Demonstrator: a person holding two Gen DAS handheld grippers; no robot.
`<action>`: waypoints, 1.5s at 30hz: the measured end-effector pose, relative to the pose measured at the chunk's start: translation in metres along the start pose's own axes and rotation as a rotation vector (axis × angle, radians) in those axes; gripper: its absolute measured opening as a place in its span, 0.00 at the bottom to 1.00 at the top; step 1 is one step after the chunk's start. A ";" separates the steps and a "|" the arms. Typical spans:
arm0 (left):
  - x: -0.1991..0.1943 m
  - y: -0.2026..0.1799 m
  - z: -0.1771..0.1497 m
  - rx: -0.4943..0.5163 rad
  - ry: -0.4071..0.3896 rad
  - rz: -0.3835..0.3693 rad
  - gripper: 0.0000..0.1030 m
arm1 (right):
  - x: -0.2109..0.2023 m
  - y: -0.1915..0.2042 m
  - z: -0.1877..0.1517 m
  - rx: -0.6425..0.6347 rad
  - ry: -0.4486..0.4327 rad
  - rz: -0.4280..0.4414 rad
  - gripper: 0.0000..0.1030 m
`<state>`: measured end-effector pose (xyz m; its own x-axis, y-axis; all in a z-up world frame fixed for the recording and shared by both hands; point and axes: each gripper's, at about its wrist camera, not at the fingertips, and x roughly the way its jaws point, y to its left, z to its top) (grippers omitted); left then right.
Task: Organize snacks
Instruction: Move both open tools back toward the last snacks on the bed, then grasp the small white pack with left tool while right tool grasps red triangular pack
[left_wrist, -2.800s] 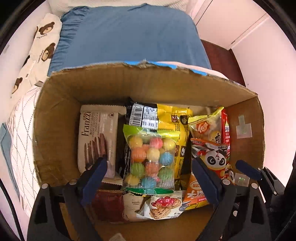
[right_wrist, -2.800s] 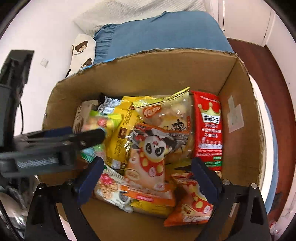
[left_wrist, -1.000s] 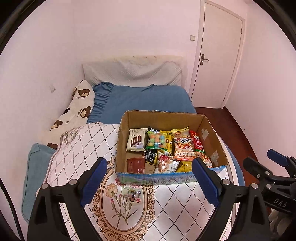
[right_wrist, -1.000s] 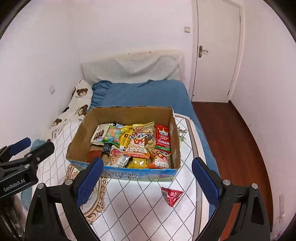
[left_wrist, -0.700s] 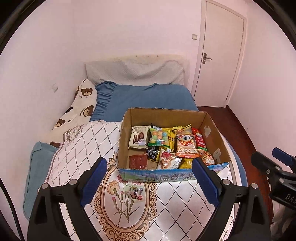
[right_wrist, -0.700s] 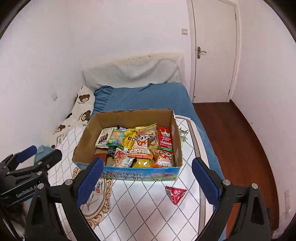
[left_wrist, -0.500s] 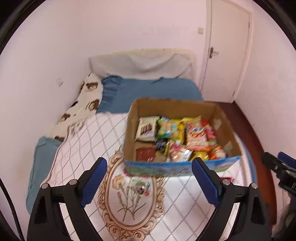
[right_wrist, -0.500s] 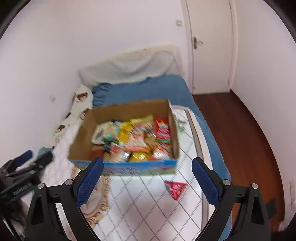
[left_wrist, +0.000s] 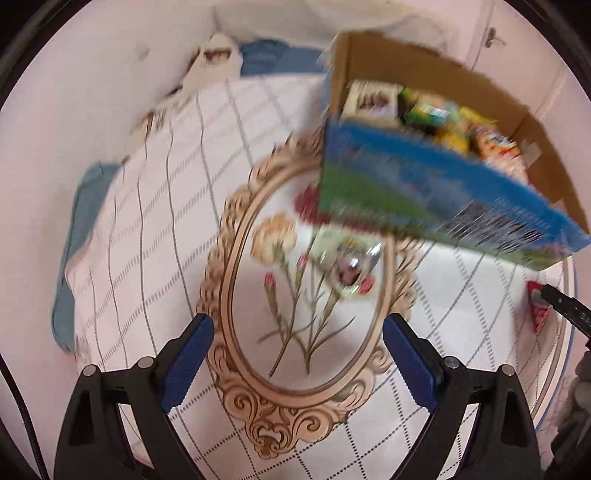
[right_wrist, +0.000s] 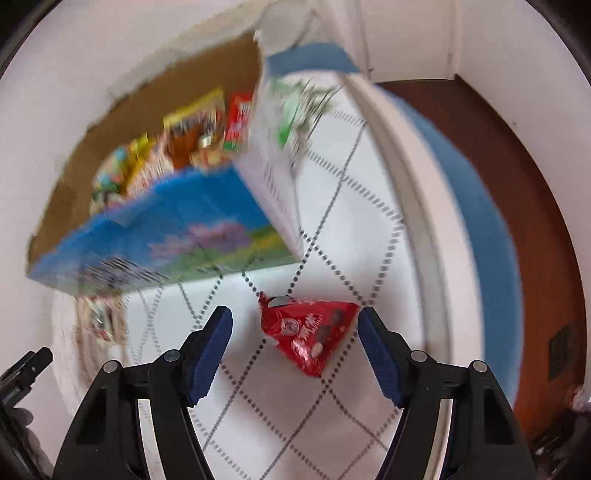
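A cardboard box with a blue printed front holds several snack packs on the quilted bed. A small silvery-green snack pack lies on the quilt in front of the box, ahead of my open, empty left gripper. A red triangular snack pack lies on the quilt between the fingers of my open right gripper, not gripped. The box also shows in the right wrist view, up and left of the red pack. Both views are motion-blurred.
The white quilt has a gold oval flower print. The bed's right edge drops to a dark wooden floor. A bear-print pillow and wall lie at the back left.
Both grippers have dropped from a high, far view down close to the quilt. The left now faces the small pack in front of the box, the right straddles the red pack.
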<state>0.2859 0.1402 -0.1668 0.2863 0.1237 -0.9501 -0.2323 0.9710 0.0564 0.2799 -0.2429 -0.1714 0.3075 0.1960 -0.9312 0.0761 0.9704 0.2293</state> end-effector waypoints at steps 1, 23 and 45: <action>0.006 0.003 -0.003 -0.011 0.021 -0.009 0.91 | 0.006 0.004 0.000 -0.013 0.013 0.003 0.58; 0.088 -0.022 0.046 -0.045 0.157 -0.138 0.52 | 0.011 0.064 -0.055 -0.099 0.050 0.025 0.52; 0.065 -0.072 -0.109 0.137 0.322 -0.189 0.54 | -0.001 0.085 -0.134 -0.176 0.182 0.066 0.51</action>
<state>0.2198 0.0560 -0.2664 0.0008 -0.1094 -0.9940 -0.0710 0.9915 -0.1092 0.1592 -0.1419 -0.1893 0.1294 0.2665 -0.9551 -0.1094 0.9612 0.2533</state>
